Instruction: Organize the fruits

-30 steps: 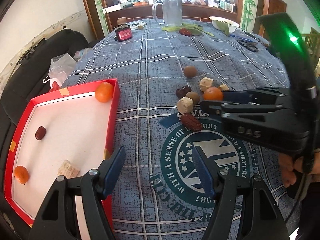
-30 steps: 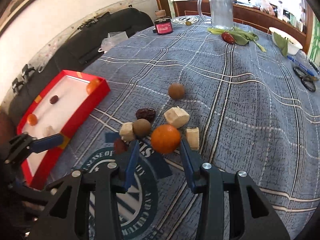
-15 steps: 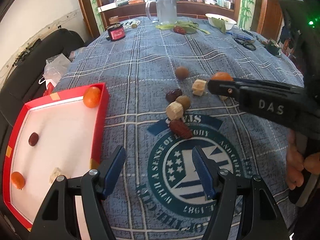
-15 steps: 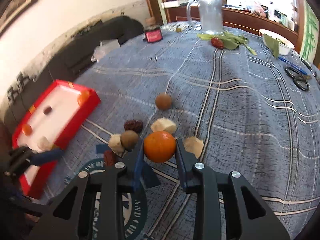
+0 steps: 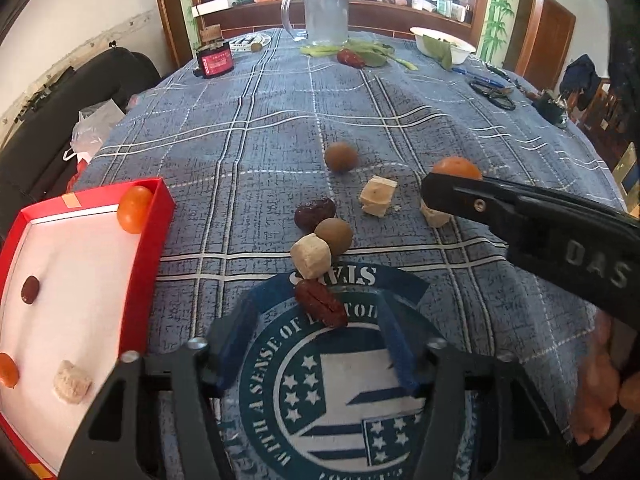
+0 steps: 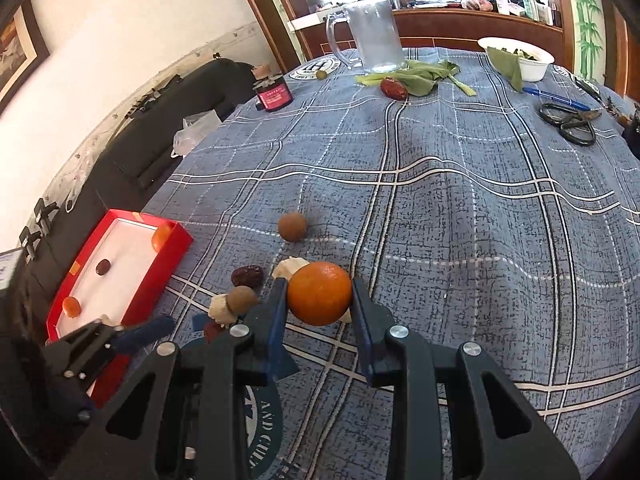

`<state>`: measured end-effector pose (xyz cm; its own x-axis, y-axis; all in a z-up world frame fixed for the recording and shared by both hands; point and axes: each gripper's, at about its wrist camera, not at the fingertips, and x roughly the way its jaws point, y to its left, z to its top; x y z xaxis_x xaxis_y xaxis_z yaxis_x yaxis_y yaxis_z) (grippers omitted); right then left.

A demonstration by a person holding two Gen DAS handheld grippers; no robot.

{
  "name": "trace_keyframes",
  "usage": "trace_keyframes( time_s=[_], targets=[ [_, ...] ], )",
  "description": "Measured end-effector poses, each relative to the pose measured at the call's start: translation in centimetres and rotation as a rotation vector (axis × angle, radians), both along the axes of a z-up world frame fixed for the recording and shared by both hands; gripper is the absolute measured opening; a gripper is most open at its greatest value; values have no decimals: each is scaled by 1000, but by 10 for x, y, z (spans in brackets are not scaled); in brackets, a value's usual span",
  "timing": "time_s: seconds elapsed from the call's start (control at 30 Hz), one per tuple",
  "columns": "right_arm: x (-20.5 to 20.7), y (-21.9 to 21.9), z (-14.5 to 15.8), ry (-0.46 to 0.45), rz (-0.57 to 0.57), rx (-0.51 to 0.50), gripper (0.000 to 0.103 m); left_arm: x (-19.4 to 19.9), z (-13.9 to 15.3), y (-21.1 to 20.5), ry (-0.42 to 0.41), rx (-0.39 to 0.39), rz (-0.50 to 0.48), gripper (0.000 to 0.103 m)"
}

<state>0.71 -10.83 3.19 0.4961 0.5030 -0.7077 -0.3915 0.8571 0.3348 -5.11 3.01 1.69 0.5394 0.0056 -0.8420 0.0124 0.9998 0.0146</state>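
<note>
My right gripper [image 6: 319,286] is shut on an orange [image 6: 320,300] and holds it just above the blue checked cloth; in the left wrist view that orange [image 5: 456,168] shows behind its black finger. My left gripper [image 5: 318,320] points down at a red date [image 5: 320,308]. The date lies between its blue fingers [image 5: 394,340], which are closing but do not touch it. Just beyond lie beige cubes [image 5: 311,255], a brown round fruit [image 5: 334,234] and a dark date [image 5: 315,212]. The red tray [image 5: 148,240] at the left holds small oranges, a date and a cube.
Another brown fruit [image 5: 341,156] and two more cubes [image 5: 378,200] lie farther back. At the far end stand a glass mug [image 5: 326,12], a red jar [image 5: 215,60], greens [image 5: 372,54], a white bowl [image 5: 442,40] and scissors [image 5: 494,94]. A black sofa [image 5: 80,80] runs along the left.
My right gripper closed on the orange and lifted it slightly. My left gripper moved forward until the red date lay between its fingers, and its jaws narrowed.
</note>
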Motion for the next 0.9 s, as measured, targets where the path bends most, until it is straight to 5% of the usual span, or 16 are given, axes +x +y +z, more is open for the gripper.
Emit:
trace_keyframes(
  time_s=[0.13, 0.33, 0.9],
  targets=[
    [-1, 1, 0, -1, 9, -2, 33, 3, -2, 3, -8, -4, 5, 45],
    [-3, 3, -1, 0, 18, -10, 33, -1, 0, 11, -13, -22, -5, 18],
    [-7, 11, -4, -1, 45, -31, 33, -17, -2, 23, -32, -14, -33, 15]
  ],
)
